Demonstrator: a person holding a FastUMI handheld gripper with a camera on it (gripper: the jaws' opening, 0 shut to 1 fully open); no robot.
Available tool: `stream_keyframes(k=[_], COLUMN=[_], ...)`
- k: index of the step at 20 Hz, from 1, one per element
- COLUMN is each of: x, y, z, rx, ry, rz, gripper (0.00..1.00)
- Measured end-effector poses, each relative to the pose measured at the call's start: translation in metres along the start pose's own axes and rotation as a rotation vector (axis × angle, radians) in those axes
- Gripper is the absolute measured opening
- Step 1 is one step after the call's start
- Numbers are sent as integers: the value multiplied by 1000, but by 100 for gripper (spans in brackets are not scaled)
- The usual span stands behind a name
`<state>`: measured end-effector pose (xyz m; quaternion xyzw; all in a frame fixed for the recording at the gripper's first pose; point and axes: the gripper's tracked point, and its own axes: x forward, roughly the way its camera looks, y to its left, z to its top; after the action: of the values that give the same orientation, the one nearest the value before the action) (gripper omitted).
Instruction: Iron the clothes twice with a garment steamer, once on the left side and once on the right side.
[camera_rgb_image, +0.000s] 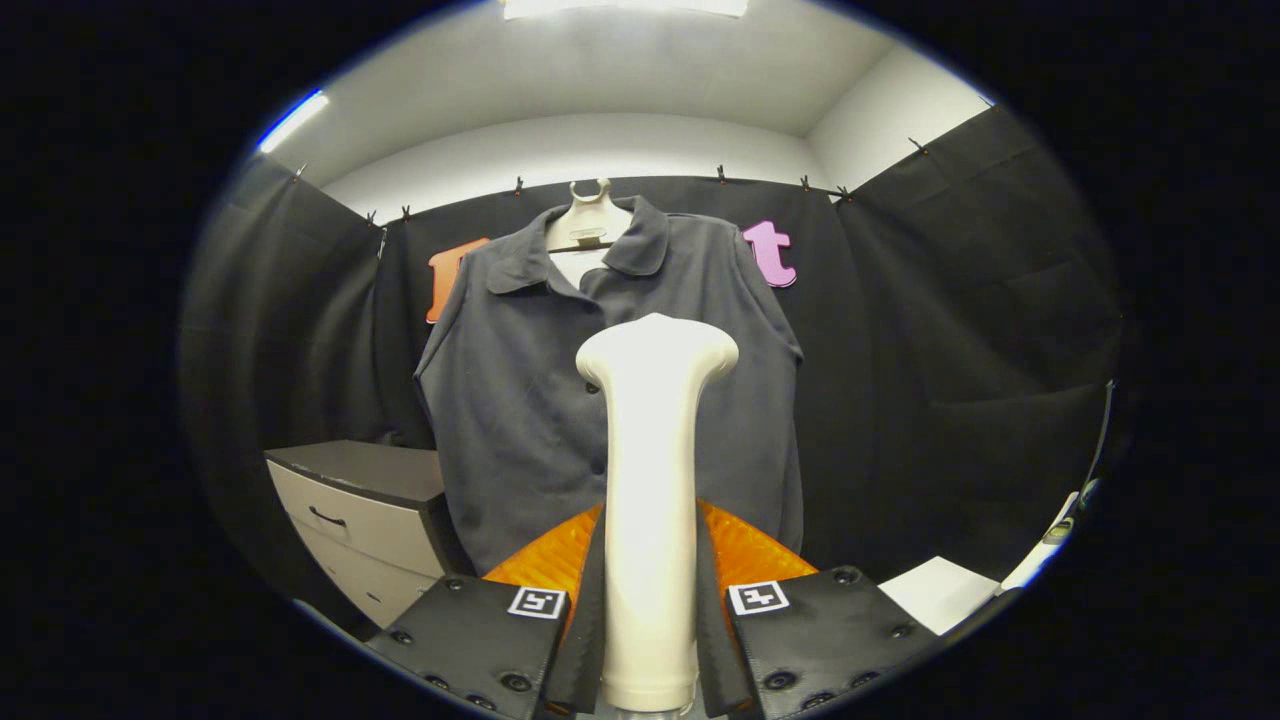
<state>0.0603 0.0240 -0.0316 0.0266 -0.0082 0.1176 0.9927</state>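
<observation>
Between the two fingers of the gripper, a white garment steamer is clamped upright by its handle, both fingers pressed against its sides and its flared head raised ahead of them. Beyond the steamer's head, apart from it, a dark grey collared shirt is hung on a white hanger against the black cloth wall. Beside the shirt, lower down, a cabinet with drawers is seen.
</observation>
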Motion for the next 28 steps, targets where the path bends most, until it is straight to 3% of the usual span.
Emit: stream_keyframes(k=[8, 14, 28], x=[57, 95, 109], y=[-26, -24, -16], z=[44, 44, 24], rx=[-18, -14, -34], ry=[-30, -13, 16], rz=[-3, -16, -36], gripper=[45, 45, 45])
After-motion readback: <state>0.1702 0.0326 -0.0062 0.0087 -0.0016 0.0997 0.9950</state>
